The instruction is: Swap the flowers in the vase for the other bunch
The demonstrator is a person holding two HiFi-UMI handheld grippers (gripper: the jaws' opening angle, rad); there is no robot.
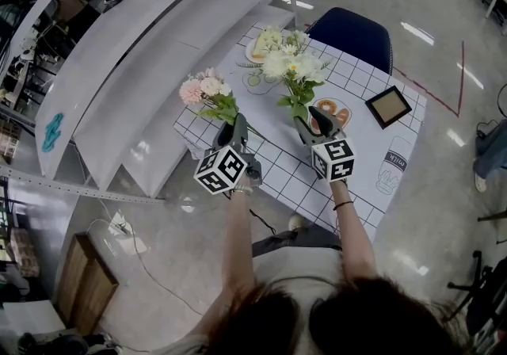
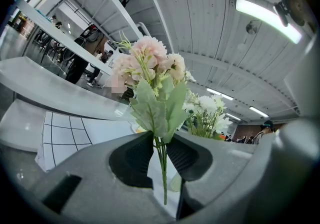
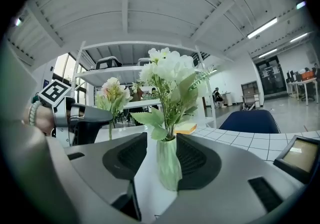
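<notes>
Head view: overhead, steeply down on table [image 1: 281, 175].
Left gripper view: level, close to pink bunch [image 2: 150, 63].
Right gripper view: level, close to vase [image 3: 168, 163].
Shared: pink bunch.

Matt grey plastic on the left gripper [image 2: 160, 155] and right gripper [image 3: 162, 155], with dark, ribbed, rubbery-looking pads [image 3: 125, 155]. Cloth-like petals and matt fabric leaves on the pink bunch [image 2: 147, 60]. Smooth, faintly glossy pale green vase [image 3: 168, 168]. Smooth white gridded cover over the desk [image 1: 289, 175]; polished, reflective floor [image 1: 428, 211].
</notes>
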